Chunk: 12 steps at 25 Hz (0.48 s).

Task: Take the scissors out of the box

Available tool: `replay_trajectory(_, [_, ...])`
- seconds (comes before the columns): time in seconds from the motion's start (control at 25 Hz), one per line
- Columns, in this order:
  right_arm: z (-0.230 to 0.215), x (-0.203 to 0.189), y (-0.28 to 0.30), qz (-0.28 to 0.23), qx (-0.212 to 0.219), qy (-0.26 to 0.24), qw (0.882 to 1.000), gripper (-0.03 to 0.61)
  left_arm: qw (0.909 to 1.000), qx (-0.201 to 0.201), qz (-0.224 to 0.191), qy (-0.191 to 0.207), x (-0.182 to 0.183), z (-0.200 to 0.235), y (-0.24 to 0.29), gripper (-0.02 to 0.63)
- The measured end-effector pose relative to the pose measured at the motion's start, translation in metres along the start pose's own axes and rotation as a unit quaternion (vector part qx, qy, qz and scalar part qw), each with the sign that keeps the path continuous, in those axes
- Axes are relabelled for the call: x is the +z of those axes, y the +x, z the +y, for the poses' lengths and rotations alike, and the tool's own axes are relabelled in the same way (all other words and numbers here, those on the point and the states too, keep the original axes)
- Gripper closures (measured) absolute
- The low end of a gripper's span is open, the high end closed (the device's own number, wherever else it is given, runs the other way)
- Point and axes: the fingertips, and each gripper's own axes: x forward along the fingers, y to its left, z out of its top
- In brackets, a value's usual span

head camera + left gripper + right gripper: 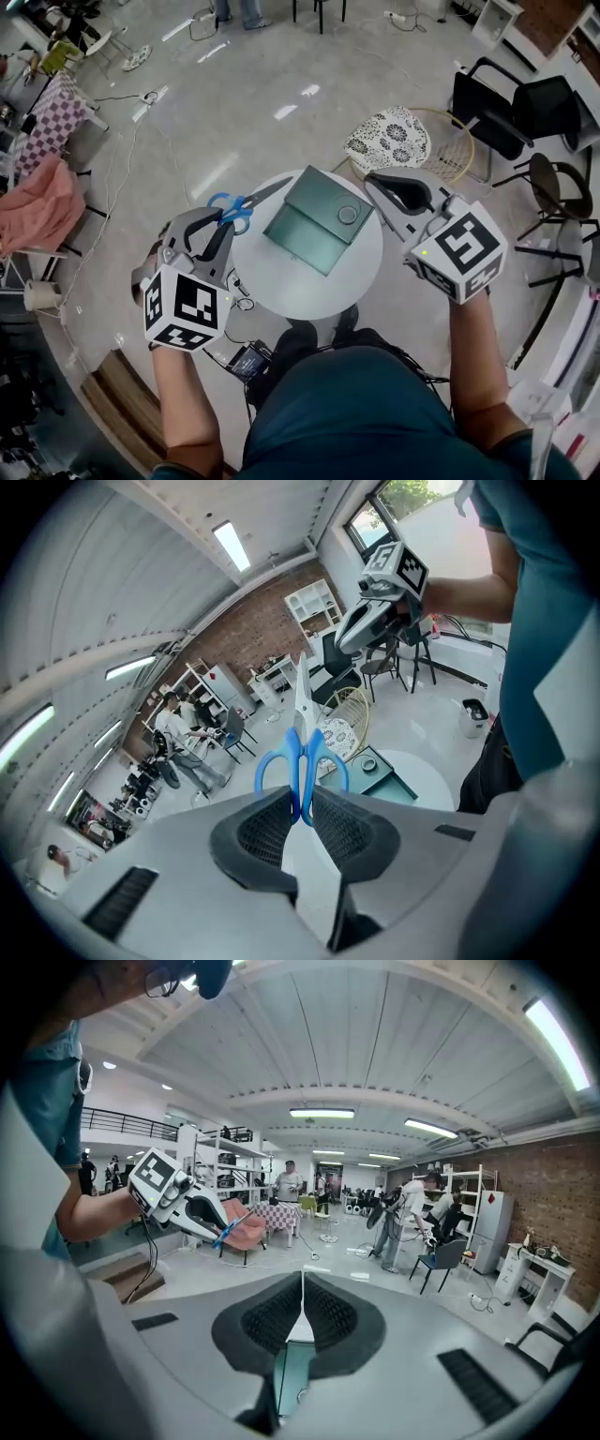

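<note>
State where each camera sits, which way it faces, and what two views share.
Head view: on the person's head, looking steeply down at the round table and green box; both forearms and the torso show.
Left gripper view: on the left gripper, looking along jaws closed on the scissors toward the right gripper; the right arm and shirt show.
Right gripper view: on the right gripper, looking level across the room over shut jaws; the left forearm shows.
Shared: each gripper view shows the other gripper.
</note>
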Motion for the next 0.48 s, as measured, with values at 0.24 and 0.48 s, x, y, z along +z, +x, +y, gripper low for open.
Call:
replay_trajectory(0.24, [0.030,0.034,-0.008,-0.030,0.020,-0.056,0.998,0.541,0.9992,0.019,-0.020,-0.027,0.008,0.001,-0.042,0.528])
replay_trajectory(0.48, [0.041,0.046,-0.012,-0.032,0.026,-0.065,0.997,0.541,0.9991,0.022,-0.026,-0.024,0.013,0.002,-0.056,0.528])
